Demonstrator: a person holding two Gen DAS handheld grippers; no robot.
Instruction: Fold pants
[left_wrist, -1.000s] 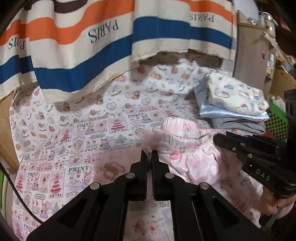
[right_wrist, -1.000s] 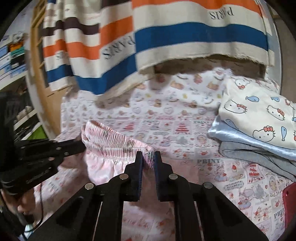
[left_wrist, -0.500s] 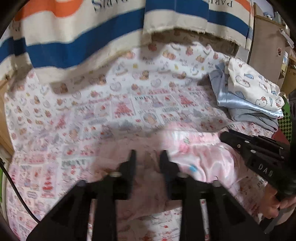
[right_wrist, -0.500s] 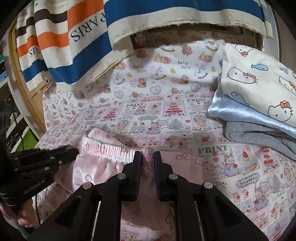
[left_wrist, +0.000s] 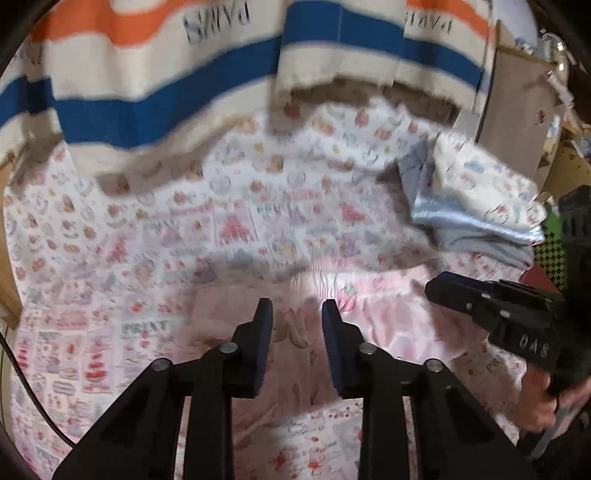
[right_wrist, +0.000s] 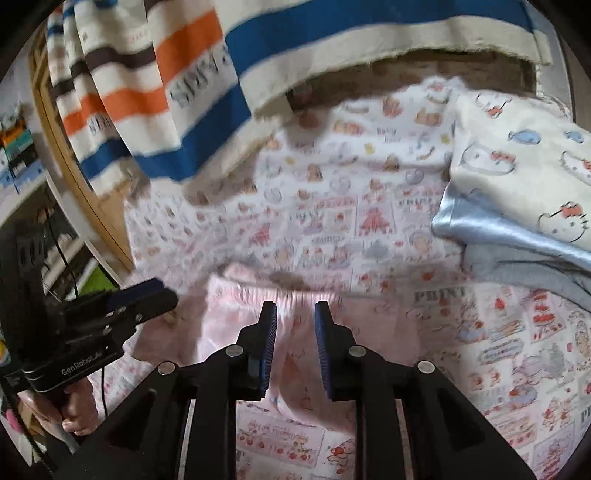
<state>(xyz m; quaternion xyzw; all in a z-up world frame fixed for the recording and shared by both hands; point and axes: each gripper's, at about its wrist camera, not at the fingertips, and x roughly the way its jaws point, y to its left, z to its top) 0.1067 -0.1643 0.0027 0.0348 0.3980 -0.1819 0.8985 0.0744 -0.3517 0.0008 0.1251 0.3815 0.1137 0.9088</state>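
Observation:
The pink printed pants (left_wrist: 373, 317) lie folded on the patterned sheet, with their gathered waistband (right_wrist: 284, 291) on the far side. My left gripper (left_wrist: 297, 312) hovers just over the pants. Its jaws are closing, but a clear gap shows between them and no cloth is pinched. My right gripper (right_wrist: 294, 309) stands over the waistband. Its jaws are opening, and the fabric lies beneath them, not between the pads. Each gripper also appears in the other's view: the right gripper (left_wrist: 436, 288) at the right edge, the left gripper (right_wrist: 164, 293) at the left edge.
A stack of folded clothes (right_wrist: 517, 192) sits at the back right, a cat-print piece on top. A striped cloth with lettering (left_wrist: 177, 74) hangs over the far side of the printed sheet (left_wrist: 147, 240). A wooden frame (right_wrist: 85, 195) borders the left.
Both grippers have let go of the waistband and now stand parted. The pants have dropped from a raised bunch to lie on the sheet. Both hands sank slightly.

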